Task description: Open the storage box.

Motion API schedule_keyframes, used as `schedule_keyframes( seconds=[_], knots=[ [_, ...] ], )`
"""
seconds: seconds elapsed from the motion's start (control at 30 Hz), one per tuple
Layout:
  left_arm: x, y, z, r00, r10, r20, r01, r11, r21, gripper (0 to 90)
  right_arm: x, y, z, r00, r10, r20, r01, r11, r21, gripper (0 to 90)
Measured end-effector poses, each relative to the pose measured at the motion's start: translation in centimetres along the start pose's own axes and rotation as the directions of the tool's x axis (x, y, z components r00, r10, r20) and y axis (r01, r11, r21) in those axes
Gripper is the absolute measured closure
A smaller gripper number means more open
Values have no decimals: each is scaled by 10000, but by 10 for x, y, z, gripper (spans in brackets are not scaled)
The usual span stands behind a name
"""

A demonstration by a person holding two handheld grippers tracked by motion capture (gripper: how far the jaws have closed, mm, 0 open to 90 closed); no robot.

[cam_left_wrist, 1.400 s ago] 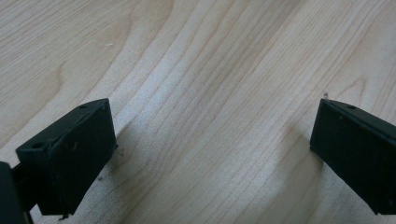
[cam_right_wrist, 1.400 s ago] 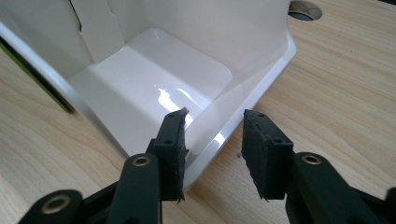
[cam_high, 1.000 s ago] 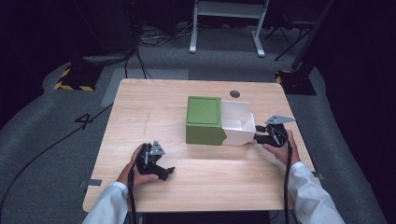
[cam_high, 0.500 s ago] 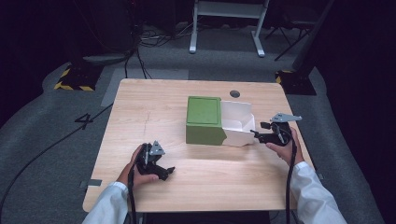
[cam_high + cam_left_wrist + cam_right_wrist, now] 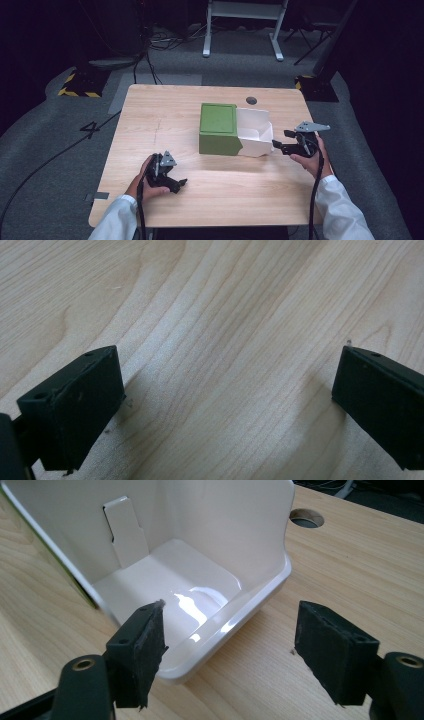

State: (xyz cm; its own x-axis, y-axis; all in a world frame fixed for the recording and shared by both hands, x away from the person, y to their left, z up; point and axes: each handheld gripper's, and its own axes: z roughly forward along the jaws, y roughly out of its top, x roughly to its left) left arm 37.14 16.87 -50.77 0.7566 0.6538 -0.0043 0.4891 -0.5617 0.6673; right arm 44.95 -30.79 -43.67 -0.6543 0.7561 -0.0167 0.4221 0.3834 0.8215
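White tray (image 5: 200, 585) | just ahead of right tool (image 5: 231, 652) | jaws just parted, pressing nothing

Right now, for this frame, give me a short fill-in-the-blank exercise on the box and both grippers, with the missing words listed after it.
1. The box's sleeve is ____ in colour.
2. The white tray sticks out of the sleeve toward the ____ gripper.
3. The left gripper has only bare ____ between its jaws.
4. The right gripper's jaws stand ____, with the tray's rim between them but not pressed.

Missing words: green; right; table; open
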Motion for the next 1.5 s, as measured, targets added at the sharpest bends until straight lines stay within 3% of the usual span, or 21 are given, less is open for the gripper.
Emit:
schedule_keyframes(
  seconds=[0.3, 0.57, 0.8, 1.07, 1.5],
  knots=[
    [0, 0, 0, 10000, -18, 11, 18, 10000, 1, 5, 2, -7, -13, 9996, -260, -128, 261, 9996, 101, 263],
    [0, 0, 0, 10000, -19, 9, 19, 10000, 3, 5, 9, -17, -22, 9965, -804, -235, 811, 9962, 317, 242],
    [0, 0, 0, 10000, 1, 9, -1, 10000, 11, 5, 10, -26, -28, 9957, -910, -174, 917, 9948, 434, 236],
    [0, 0, 0, 10000, -5, 10, 5, 10000, 7, 5, 11, -45, -29, 9944, -1038, -178, 1051, 9898, 960, 226],
    [0, 0, 0, 10000, -1, 10, 1, 10000, 8, 5, 13, -68, -32, 9951, -974, -147, 985, 9860, 1346, 222]
  ],
)
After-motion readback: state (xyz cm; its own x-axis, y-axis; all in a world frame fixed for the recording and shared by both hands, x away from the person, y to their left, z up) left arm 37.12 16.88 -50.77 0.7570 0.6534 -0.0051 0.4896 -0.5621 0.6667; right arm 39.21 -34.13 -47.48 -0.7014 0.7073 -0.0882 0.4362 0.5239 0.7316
